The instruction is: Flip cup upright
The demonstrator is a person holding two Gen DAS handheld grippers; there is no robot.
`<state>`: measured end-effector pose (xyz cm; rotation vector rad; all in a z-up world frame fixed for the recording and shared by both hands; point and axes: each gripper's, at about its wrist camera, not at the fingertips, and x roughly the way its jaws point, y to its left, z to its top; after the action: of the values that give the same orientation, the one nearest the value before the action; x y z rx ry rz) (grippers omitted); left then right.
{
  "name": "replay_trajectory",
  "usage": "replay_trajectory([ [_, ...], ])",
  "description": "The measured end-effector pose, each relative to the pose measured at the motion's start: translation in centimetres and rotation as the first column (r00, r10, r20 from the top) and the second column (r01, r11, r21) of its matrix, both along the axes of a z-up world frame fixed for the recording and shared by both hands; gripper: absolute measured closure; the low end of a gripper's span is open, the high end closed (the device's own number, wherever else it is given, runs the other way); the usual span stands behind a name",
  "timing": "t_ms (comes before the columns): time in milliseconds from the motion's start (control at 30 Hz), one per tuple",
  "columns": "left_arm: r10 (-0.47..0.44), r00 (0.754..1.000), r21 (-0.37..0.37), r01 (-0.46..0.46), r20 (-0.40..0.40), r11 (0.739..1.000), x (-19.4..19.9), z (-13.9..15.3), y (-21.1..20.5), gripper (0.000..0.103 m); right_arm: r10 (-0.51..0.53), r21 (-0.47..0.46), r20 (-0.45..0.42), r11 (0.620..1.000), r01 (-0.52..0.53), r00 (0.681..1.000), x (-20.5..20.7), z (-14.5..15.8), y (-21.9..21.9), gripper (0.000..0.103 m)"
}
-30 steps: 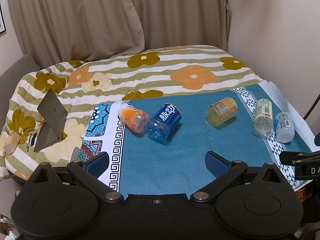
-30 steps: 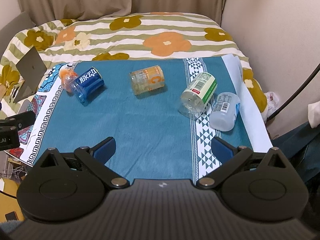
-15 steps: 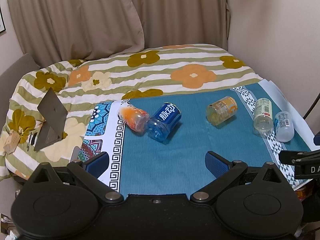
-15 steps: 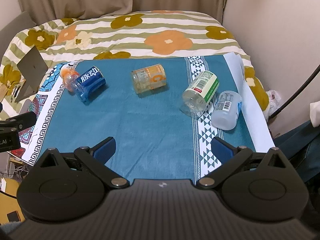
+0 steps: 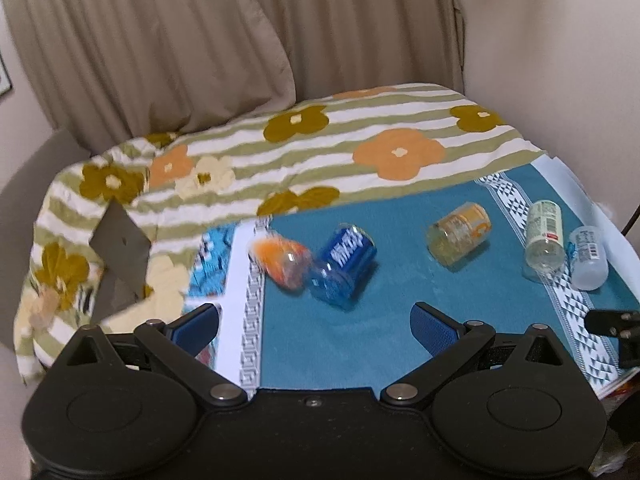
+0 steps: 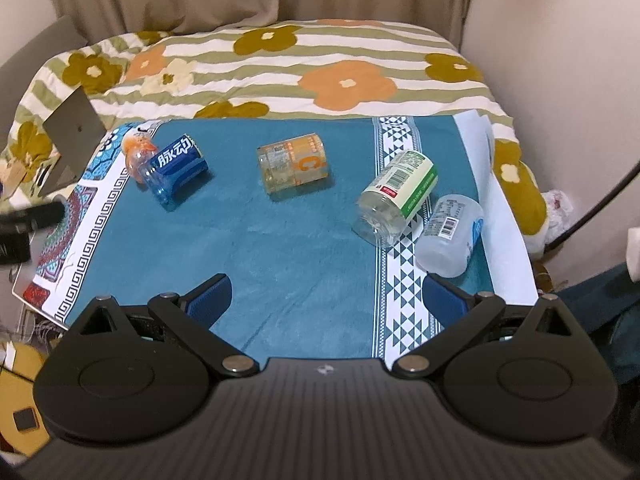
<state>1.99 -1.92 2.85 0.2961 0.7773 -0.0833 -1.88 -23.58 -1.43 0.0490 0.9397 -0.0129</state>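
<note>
Several cut-bottle cups lie on their sides on a teal cloth (image 6: 280,248). An orange cup (image 5: 282,261) touches a blue cup (image 5: 344,266) at the left. A yellow-orange cup (image 6: 294,167) lies in the middle. A green-labelled cup (image 6: 398,196) and a clear white-labelled cup (image 6: 450,236) lie side by side at the right. My left gripper (image 5: 316,322) is open and empty, hovering just short of the blue cup. My right gripper (image 6: 326,298) is open and empty, hovering near the cloth's front edge, with the clear cup just beyond its right finger.
The cloth lies on a bed with a striped flower-print cover (image 6: 312,64). A grey folded stand (image 6: 72,136) sits at the left. Curtains (image 5: 200,40) hang behind and a wall (image 6: 560,60) stands at the right. A cable (image 6: 592,212) runs down past the right bed edge.
Both grippers have moved forward toward the cups and stayed open. The left wrist view has shifted and shows motion blur. No cup has moved.
</note>
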Motion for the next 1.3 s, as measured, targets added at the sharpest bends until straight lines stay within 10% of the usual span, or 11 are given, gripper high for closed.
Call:
replay_trajectory([
  [533,-0.354,0.912,0.085,0.378,-0.209,0.922,13.1,-5.6,-2.0,0.001,-0.112,0.065,-0.053,0.991,0.115,0.992,4.2,-3.7,-1.3,0.000],
  [933,-0.417,0.820,0.080,0.482,-0.392,0.873,19.1,-11.9,-3.5,0.014,-0.262,0.112,-0.153,0.953,0.280,0.953,7.2,-7.4,0.2,0.000],
  [1300,-0.431,0.798,0.115,0.518,-0.421,0.848,20.3,-14.7,-5.2,0.026,-0.337,0.126,-0.183,0.924,0.362,0.923,8.2,-8.6,0.4,0.000],
])
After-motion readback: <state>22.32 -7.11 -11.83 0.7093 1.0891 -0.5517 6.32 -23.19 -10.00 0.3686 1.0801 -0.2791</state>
